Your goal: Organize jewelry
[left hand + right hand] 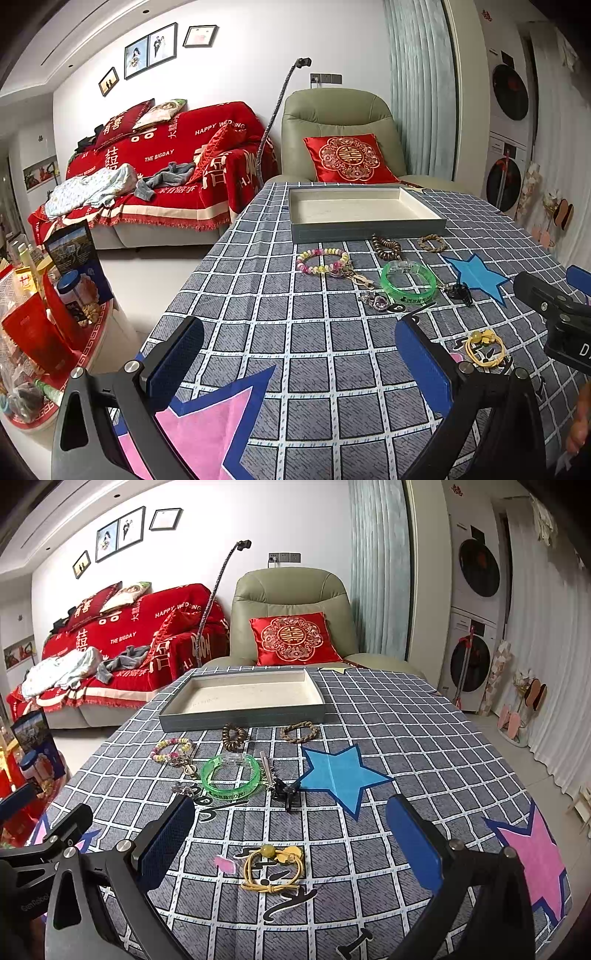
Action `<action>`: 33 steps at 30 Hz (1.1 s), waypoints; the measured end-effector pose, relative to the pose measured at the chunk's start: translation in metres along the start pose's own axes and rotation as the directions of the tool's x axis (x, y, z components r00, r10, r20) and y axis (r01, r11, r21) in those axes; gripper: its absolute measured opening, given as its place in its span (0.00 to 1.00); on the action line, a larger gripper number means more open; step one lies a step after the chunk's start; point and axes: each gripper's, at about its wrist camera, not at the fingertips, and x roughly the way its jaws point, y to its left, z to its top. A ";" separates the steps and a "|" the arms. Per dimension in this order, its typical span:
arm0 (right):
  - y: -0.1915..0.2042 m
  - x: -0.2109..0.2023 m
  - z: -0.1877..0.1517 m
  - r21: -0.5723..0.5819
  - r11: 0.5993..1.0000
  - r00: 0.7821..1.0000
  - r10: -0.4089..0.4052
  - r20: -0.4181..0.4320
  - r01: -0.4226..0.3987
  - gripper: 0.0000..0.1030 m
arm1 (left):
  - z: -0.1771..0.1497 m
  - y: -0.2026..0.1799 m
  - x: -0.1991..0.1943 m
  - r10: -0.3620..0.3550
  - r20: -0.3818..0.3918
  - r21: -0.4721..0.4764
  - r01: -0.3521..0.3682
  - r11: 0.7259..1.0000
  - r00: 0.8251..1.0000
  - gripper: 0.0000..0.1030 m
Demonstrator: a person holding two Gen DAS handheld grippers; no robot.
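A shallow grey tray (369,228) (240,718) with a cream inside lies at the far side of the checked tablecloth, and nothing lies in it. In front of it lie a pastel bead bracelet (322,261) (171,750), a dark coil band (386,246) (235,736), a brown braided band (432,243) (299,732), a green bangle (408,281) (231,776), a purple trinket (375,301), a black clip (286,792) and a yellow cord band (273,867) (484,347). My left gripper (299,362) is open over bare cloth. My right gripper (291,843) is open, just above the yellow band.
A green armchair (340,122) with a red cushion stands behind the table. A red-covered sofa (166,166) is at the back left. A low side table (48,332) crowded with jars and red boxes sits to the left. Stacked washing machines (476,627) stand at right.
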 end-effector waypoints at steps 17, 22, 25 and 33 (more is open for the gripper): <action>0.000 0.000 0.000 0.002 1.000 1.000 0.002 0.000 -0.002 1.00 | 0.000 0.000 0.000 0.000 0.000 0.000 0.000 1.000 1.000 1.00; 0.000 0.000 0.000 0.001 1.000 1.000 0.001 0.000 -0.001 1.00 | 0.000 0.000 0.000 0.000 0.000 0.000 0.000 1.000 1.000 1.00; 0.000 0.000 0.000 0.002 1.000 1.000 0.001 0.000 -0.001 1.00 | -0.001 0.000 0.000 0.000 -0.002 -0.001 0.000 1.000 1.000 1.00; 0.000 0.000 -0.001 0.005 1.000 1.000 0.004 -0.006 -0.004 1.00 | -0.004 0.000 0.004 -0.005 -0.017 0.000 0.005 1.000 1.000 1.00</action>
